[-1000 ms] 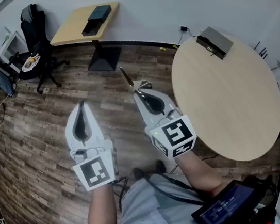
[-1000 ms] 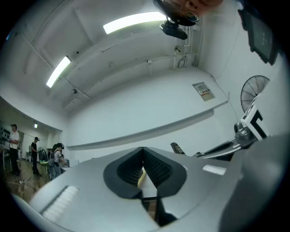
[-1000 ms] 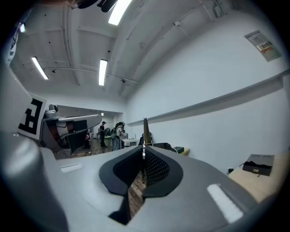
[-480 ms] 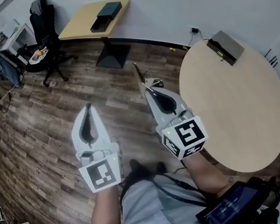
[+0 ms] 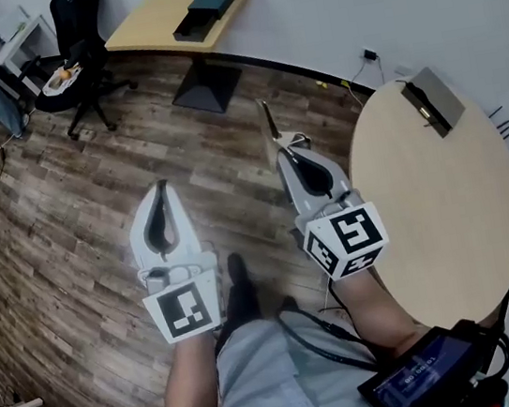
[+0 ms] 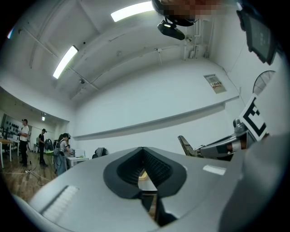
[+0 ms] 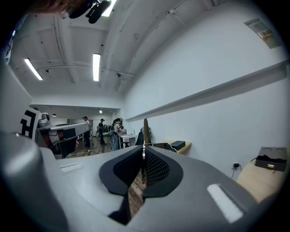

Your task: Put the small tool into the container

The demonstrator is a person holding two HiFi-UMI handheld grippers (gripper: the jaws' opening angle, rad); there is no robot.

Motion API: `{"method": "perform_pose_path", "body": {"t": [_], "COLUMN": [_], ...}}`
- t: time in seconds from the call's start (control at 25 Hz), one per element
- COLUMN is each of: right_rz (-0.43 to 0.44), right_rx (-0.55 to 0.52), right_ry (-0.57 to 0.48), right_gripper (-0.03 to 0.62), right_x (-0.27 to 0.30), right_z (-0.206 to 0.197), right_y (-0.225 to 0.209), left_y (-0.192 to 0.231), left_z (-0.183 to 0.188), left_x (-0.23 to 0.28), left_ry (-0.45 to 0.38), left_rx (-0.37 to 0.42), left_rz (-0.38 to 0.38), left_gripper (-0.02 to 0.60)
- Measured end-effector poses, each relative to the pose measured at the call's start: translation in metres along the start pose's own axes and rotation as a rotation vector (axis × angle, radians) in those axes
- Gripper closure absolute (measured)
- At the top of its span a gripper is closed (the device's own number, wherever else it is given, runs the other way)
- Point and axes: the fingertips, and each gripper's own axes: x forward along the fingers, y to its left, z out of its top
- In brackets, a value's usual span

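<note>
Left claw (image 5: 159, 185) sits closed while right claw (image 5: 280, 145) pinches small tool (image 5: 268, 118).

The floor (image 5: 56, 208) is dark brown planking, the round table (image 5: 445, 207) pale tan. The left gripper (image 5: 159, 187) and right gripper (image 5: 280, 146) are light grey (cubes marked in black-and-white squares).

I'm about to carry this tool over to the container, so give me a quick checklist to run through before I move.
1. Small tool held in the right claw: ok, jaws shut on it, its tip sticking out ahead.
2. Left claw free: ok, shut with nothing between its jaws.
3. Container in sight: cannot tell for sure; a grey box sits at the far edge of the round table and may be it.
4. Tool over that box: not ok, both claws hang above the wood floor, short of the table.
5. Box open to take the tool: cannot tell, too small to judge.
</note>
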Motion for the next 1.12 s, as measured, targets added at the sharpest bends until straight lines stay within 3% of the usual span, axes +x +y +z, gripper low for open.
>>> {"method": "perform_pose_path", "body": {"t": [0.28, 0.6, 1.12], "right_rz": [-0.014, -0.042, -0.089], "right_rx": [-0.022, -0.061, -0.016], "right_ry": [-0.004, -0.056, -0.033], "right_gripper": [0.588, 0.588, 0.588], "right_x": [0.109, 0.191, 0.276], "right_z": [0.025, 0.059, 0.047], "right_y": [0.006, 0.008, -0.053], "left_y": [0.068, 0.122, 0.127], "left_z": [-0.01, 0.003, -0.059], "left_x": [0.09, 0.163, 0.272], "left_ry": [-0.026, -0.131, -0.01], "left_rx": [-0.044, -0.021, -0.015], "left_rz": [-0.023, -0.07, -0.114], "left_gripper": [0.571, 0.571, 0.571]}}
